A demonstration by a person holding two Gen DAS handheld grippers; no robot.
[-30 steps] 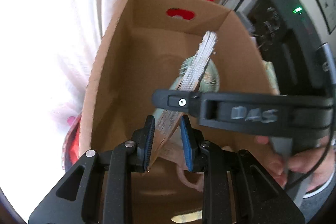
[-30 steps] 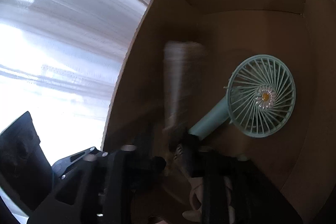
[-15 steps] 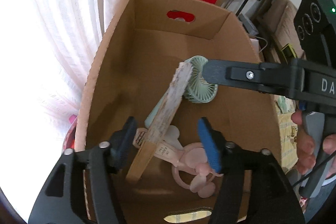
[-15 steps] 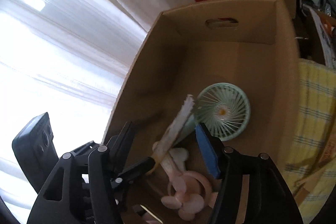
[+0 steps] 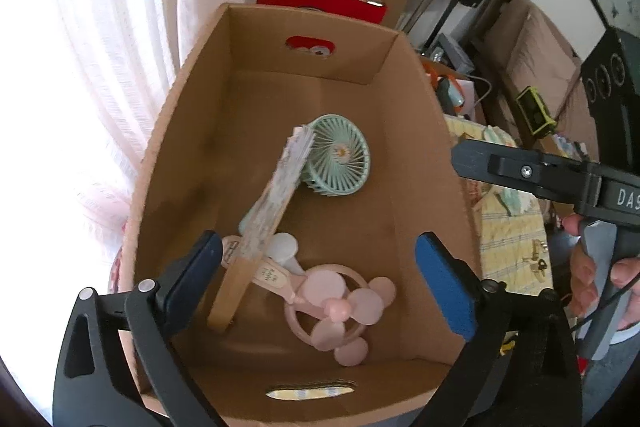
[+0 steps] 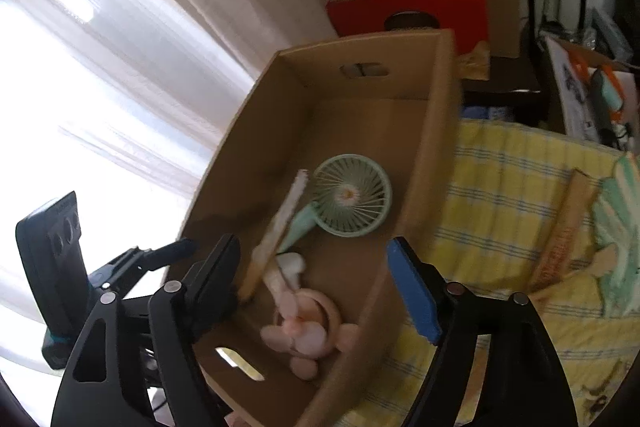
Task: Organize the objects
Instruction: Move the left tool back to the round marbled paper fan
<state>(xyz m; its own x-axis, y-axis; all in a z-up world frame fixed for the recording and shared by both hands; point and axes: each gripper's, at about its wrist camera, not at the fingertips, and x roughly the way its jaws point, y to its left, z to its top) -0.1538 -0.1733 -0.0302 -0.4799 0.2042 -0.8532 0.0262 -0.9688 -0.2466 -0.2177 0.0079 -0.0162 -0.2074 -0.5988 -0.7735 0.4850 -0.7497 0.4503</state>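
Two tools are held wide open above the cardboard box (image 5: 192, 155), and nothing is gripped by the left tool (image 5: 320, 287) or the right tool (image 6: 316, 287); their jaws have just been opening. A folded fan (image 5: 264, 223) is seen leaning inside the box, in the middle of the frame, against a green fan (image 5: 340, 159) and beside a pink fan (image 5: 336, 303)

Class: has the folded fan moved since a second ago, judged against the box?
Yes. The folded fan has dropped from between the left claw's pads onto the box floor, leaning over the green fan.
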